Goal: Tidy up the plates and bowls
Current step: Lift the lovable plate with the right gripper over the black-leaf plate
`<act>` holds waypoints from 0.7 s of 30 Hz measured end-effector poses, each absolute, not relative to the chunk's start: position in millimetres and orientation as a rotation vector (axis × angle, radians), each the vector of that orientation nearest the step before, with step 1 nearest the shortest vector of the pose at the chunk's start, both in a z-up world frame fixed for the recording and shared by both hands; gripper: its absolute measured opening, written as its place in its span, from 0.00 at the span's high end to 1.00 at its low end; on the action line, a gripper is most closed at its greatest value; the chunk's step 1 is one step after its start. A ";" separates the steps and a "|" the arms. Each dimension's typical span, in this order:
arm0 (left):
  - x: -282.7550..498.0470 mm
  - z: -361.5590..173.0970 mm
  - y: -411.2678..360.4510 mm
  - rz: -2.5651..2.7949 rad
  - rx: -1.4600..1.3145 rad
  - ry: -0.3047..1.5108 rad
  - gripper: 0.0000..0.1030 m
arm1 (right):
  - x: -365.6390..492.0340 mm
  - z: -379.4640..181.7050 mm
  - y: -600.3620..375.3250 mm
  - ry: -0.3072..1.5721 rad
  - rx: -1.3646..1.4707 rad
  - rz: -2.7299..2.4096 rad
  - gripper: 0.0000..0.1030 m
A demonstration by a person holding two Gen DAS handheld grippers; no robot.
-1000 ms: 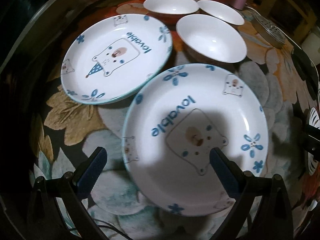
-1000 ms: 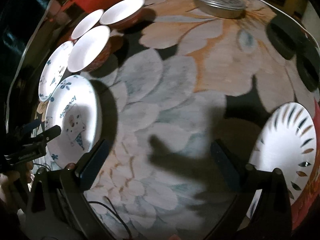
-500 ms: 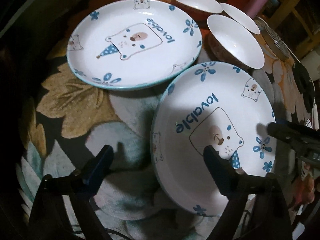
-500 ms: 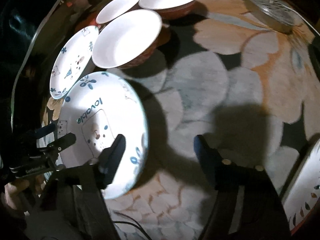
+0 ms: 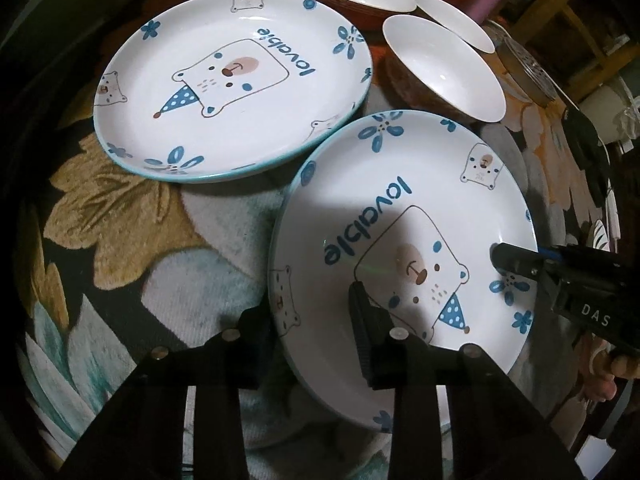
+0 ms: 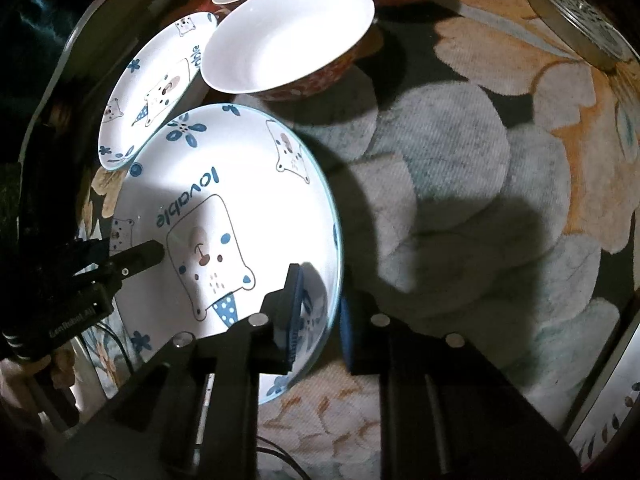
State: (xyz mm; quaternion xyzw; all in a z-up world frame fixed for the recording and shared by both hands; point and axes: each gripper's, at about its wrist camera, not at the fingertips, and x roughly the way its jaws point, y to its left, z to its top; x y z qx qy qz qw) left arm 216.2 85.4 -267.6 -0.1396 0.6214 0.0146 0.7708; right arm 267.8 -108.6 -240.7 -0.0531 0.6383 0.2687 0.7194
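Note:
Two white bear plates with blue flowers lie on the floral cloth. The near bear plate (image 5: 400, 208) (image 6: 224, 184) overlaps the edge of the far bear plate (image 5: 240, 80) (image 6: 152, 92). My left gripper (image 5: 314, 320) straddles the near plate's left rim, its jaws closing, one pad outside and one on the inner wall. My right gripper (image 6: 320, 300) is on the opposite rim, jaws closing with the rim pinched between the blue pads. Each gripper shows in the other's view: the right gripper (image 5: 516, 264) and the left gripper (image 6: 136, 258).
Three white bowls with red outsides stand behind the plates, the nearest bowl (image 5: 444, 68) (image 6: 288, 36) close to the near plate's far rim. A round metal lid (image 6: 576, 28) lies far right. A striped plate (image 6: 612, 412) sits at the lower right edge.
The right gripper swung left from the bare cloth to the near plate's right rim. Both grippers' jaws narrowed from wide open onto the plate's rims, and the left gripper sank lower.

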 end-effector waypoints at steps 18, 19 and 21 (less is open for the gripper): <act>215.8 -259.0 40.5 -0.081 -0.242 1.334 0.68 | 255.1 -233.7 -142.8 1.432 -0.057 0.536 0.87; 217.2 -258.1 39.0 -0.083 -0.241 1.333 0.68 | 254.9 -233.0 -143.6 1.431 -0.054 0.534 0.87; 218.5 -256.5 37.5 -0.087 -0.239 1.330 0.68 | 255.1 -231.0 -147.8 1.428 -0.047 0.531 0.87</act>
